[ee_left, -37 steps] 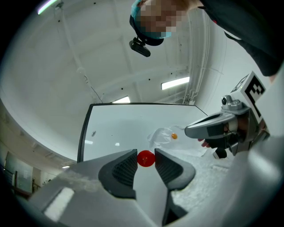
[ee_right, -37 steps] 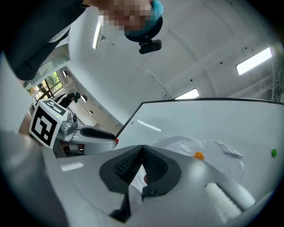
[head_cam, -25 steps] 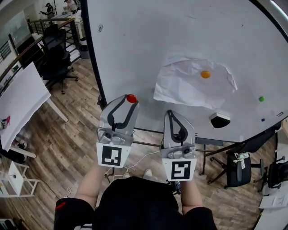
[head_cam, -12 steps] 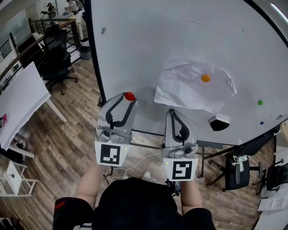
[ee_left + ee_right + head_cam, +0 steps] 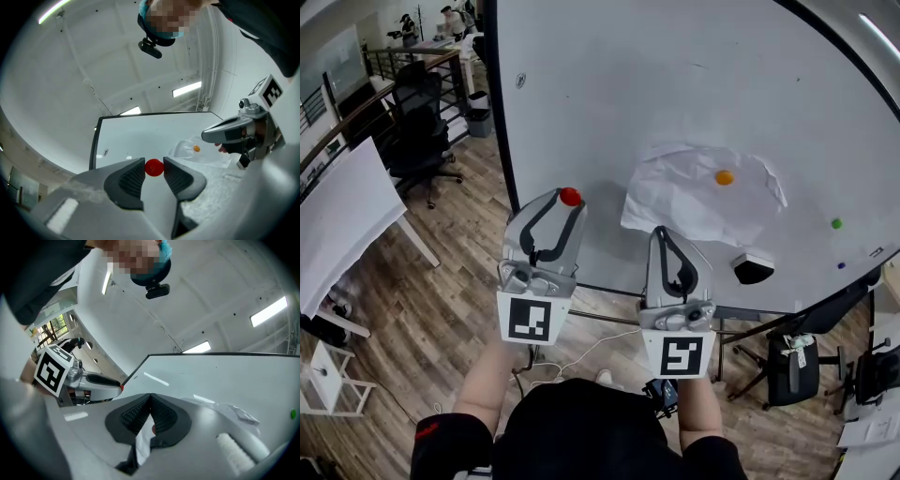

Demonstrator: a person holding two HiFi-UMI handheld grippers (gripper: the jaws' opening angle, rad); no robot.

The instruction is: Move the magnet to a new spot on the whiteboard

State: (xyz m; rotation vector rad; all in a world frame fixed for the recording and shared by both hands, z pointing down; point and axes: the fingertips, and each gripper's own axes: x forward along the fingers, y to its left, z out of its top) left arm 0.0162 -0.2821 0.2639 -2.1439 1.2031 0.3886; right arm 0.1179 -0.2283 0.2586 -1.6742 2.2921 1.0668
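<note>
A small round red magnet (image 5: 570, 196) sits between the tips of my left gripper (image 5: 569, 200), which is shut on it. In the left gripper view the red magnet (image 5: 154, 167) is pinched between the two dark pads (image 5: 132, 176), in front of the lower left part of the whiteboard (image 5: 628, 84). Whether it touches the board I cannot tell. My right gripper (image 5: 659, 232) is held beside it to the right, jaws shut with nothing in them; its own view shows the right gripper (image 5: 150, 397) with pads together.
A crumpled white sheet (image 5: 694, 197) is pinned to the board by an orange magnet (image 5: 724, 177). A green magnet (image 5: 836, 224), a blue magnet (image 5: 841, 265) and a black eraser (image 5: 754, 268) are at the board's lower right. Office chairs (image 5: 417, 131) stand left on wood floor.
Both grippers have risen a little in front of the board, the red magnet still in the left one. The jaws look the same.
</note>
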